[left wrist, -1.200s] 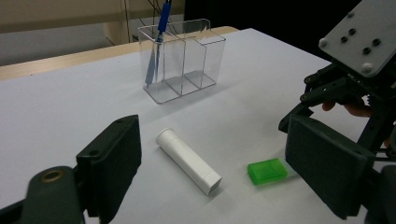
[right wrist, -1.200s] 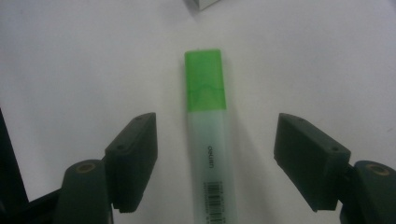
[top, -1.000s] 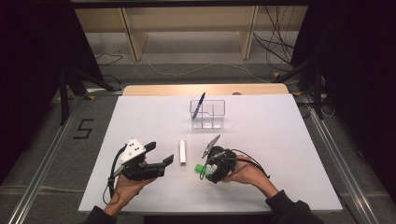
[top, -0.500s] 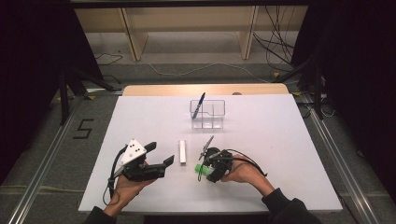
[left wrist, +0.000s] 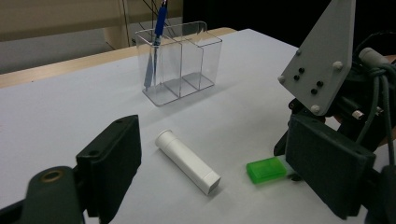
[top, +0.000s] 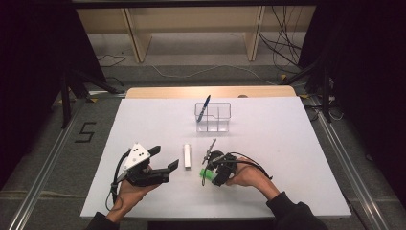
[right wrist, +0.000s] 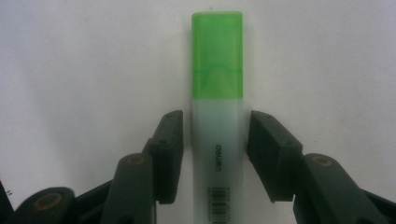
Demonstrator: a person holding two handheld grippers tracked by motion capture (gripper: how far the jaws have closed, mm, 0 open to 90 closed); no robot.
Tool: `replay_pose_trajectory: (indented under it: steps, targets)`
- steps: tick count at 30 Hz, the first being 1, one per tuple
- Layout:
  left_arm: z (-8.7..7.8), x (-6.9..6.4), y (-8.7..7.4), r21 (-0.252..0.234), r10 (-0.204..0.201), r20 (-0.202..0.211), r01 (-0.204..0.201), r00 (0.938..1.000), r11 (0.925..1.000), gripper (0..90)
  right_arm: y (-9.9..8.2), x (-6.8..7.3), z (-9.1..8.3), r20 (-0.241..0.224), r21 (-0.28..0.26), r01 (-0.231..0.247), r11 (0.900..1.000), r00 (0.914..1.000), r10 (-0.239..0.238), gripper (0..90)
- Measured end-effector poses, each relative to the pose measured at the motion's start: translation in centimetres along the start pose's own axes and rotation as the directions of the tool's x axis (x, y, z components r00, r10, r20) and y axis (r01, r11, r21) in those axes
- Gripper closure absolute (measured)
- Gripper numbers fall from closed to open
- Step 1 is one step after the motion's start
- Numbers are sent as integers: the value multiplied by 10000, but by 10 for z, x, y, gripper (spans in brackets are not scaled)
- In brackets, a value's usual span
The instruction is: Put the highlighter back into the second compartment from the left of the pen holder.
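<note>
highlighter (right wrist: 217, 116) lay flat on the white table (top: 287, 143), in the lower middle of the high view, with its green cap (left wrist: 266, 169) showing at the lower right of the left gripper view; in the right gripper view it ran straight up the centre of the frame, cap at the top, pale barrel with print and a barcode below; the right gripper (right wrist: 215, 140) straddled that barrel, its jaws having just been closing, with a thin gap on each side, so the pads did not yet press; the left gripper (top: 160, 160), at the lower left of the high view, held nothing and its jaws stood wide apart, pointed toward a white tube (top: 187, 155) lying just beside the highlighter's spot; a clear organiser (top: 213, 117) with a blue pen (top: 205, 108) leaning in its left compartment stood well apart, in the upper middle of the frame; the highlighter looked light, stiff and smooth-sided plastic, likely to slip or swivel if pinched near an end; its flat faces suited a grip across the barrel below the cap, about where the jaws sat; gripping the cap alone risked pulling it loose; a firm, square squeeze seemed enough, since nothing about it looked fragile.
</note>
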State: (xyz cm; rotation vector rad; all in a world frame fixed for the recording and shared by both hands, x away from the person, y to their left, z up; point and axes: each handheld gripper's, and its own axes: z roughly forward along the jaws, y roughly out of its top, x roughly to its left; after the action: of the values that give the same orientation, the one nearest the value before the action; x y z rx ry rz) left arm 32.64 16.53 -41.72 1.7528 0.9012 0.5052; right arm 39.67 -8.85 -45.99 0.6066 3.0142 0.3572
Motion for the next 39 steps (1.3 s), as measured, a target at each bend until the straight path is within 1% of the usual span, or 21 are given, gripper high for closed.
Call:
replay_pose_trajectory:
  steps: [1, 4, 7, 12, 14, 18, 25, 27, 30, 32, 36, 38, 39]
  targets:
    - [0, 0, 0, 23, 26, -7, -26, 10000, 10000, 181, 0, 0, 0, 28, 69, 72, 10000, 10000, -72, 566]
    - [0, 0, 0, -8, -45, -4, 45, 10000, 10000, 181, 3, 1, 0, 47, 158, 27, 9999, 10000, -28, 582]
    - [0, 0, 0, 19, 12, -3, -12, 10000, 10000, 181, 4, 1, 0, 66, 335, 282, 9990, 9996, -284, 602]
    - [1, -1, 0, 64, 36, 16, -36, 10000, 10000, 181, 7, 2, 1, 68, 431, 288, 9987, 9996, -291, 618]
    - [1, -1, 0, 58, 17, 16, -17, 10000, 10000, 180, 9, 2, 0, 62, 603, 270, 9978, 9996, -274, 621]
    - [2, 0, -1, 102, 25, 19, -25, 10000, 9999, 181, 10, 2, 0, 42, 647, 408, 9971, 9991, -412, 655]
    - [1, 0, -1, 101, 27, 20, -27, 10000, 9999, 181, 12, 5, 0, 220, 687, 588, 9959, 9979, -604, 665]
    - [1, 0, -1, 101, 38, 20, -38, 10000, 9999, 181, 12, 6, 0, 282, 658, 702, 9954, 9970, -722, 665]
    - [2, 1, -1, 114, 48, -4, -48, 10000, 9999, 181, 11, 5, -2, 383, 595, 697, 9958, 9967, -720, 666]
    - [2, 1, -1, 128, 25, -12, -25, 10000, 9999, 181, 10, 4, -5, 455, 463, 649, 9968, 9967, -671, 666]
    - [2, 1, -1, 54, 28, -48, -28, 10000, 10000, 181, 8, 1, -11, 584, 92, 581, 9983, 9966, -585, 667]
    - [2, 1, -1, 52, 42, -68, -42, 10000, 10000, 181, 8, 0, -14, 673, -209, 343, 9992, 9972, -328, 667]
    - [2, 2, -1, 61, 45, -83, -45, 10000, 10000, 181, 7, -1, -15, 688, -342, 338, 9988, 9971, -314, 667]
